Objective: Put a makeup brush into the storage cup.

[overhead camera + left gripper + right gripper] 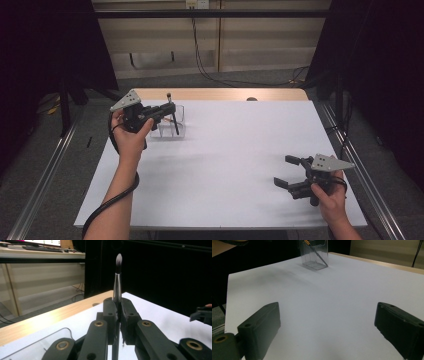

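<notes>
White table [225, 165] under dark curtains, pale wall panels and trailing cables behind, wooden strip along the far edge. Near the far left corner: left gripper [167, 109] raised above the surface, jaws clamped on a makeup brush [172, 112], handle pinched between the pads. Seen along the left gripper [119, 315] itself: brush [117, 280] upright, silver collar and dark bristle tip pointing up past the jaws against the black curtain. Just behind and beside that gripper, a clear plastic holder [170, 127] standing on the table, open at the top, partly hidden by the jaws and the brush handle; from the right gripper view the same holder [315, 255] stands at the far end of the sheet with a thin stick leaning inside it, orange at the top. Middle of the table bare, only soft shadows. Small dark spot [251, 99] on the wooden strip at the far edge. Near the right front corner: right gripper [289, 171] low over the table, well apart from the holder, jaws spread wide with nothing between them, same in its own view [327, 325].
</notes>
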Available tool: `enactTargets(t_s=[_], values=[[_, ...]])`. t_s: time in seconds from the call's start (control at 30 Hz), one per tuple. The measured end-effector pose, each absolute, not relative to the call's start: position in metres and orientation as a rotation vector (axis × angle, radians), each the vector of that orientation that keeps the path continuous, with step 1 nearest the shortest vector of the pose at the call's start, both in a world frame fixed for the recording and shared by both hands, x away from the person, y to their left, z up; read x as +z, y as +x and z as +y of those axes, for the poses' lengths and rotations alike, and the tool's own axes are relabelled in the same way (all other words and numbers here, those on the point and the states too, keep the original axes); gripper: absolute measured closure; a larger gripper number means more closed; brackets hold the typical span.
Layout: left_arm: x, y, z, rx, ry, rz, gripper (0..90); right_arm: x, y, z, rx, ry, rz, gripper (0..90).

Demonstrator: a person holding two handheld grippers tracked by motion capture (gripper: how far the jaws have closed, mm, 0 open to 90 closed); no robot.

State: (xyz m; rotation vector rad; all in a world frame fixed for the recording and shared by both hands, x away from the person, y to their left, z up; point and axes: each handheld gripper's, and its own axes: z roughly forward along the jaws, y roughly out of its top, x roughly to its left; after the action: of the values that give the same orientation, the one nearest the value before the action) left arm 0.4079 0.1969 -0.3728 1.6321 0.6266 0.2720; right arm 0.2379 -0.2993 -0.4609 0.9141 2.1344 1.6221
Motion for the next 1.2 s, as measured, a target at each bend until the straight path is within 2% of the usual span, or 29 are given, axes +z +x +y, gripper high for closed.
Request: enactTargets(t_s=[1.2], values=[[-0.360, 0.437, 0.188, 0.391, 1.602, 0.705, 83.7, -0.462, 0.239, -0.299, 1.621, 0.898, 2.152, 6.1]])
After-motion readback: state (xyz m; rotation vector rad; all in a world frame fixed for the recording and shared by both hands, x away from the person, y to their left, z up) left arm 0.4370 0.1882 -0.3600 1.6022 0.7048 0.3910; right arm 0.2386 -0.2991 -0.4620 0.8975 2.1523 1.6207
